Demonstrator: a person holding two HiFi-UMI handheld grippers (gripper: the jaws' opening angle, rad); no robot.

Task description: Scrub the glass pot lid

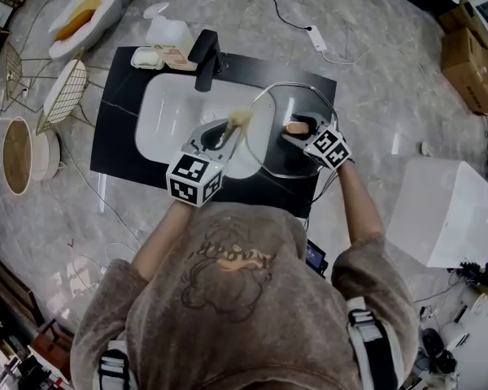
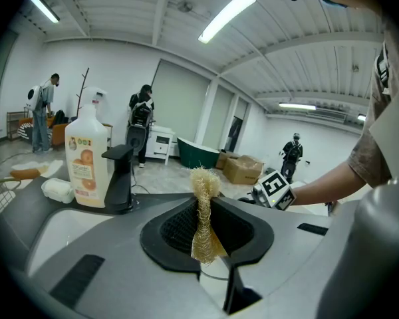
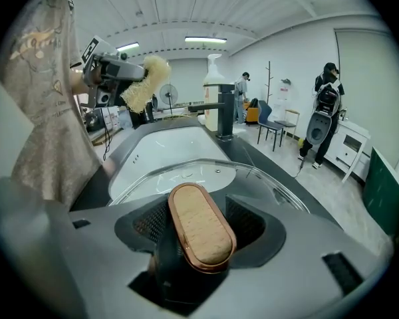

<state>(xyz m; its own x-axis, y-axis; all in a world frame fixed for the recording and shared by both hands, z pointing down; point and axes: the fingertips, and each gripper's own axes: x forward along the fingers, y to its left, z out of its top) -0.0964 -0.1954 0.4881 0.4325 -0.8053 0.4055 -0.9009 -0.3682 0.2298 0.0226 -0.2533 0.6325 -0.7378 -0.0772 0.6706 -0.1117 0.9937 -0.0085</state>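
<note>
Right hand-held gripper on knob, faucet beyond

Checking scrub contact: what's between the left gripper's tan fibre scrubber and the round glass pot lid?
Nothing solid. Right gripper view shows the tan fibre scrubber held clear of the round glass pot lid, only the white sink basin behind the gap.

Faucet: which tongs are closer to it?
Left. The left tongs hold a scrubber over the sink, just before the faucet; the right tongs clasp the lid handle farther to its right.
</note>
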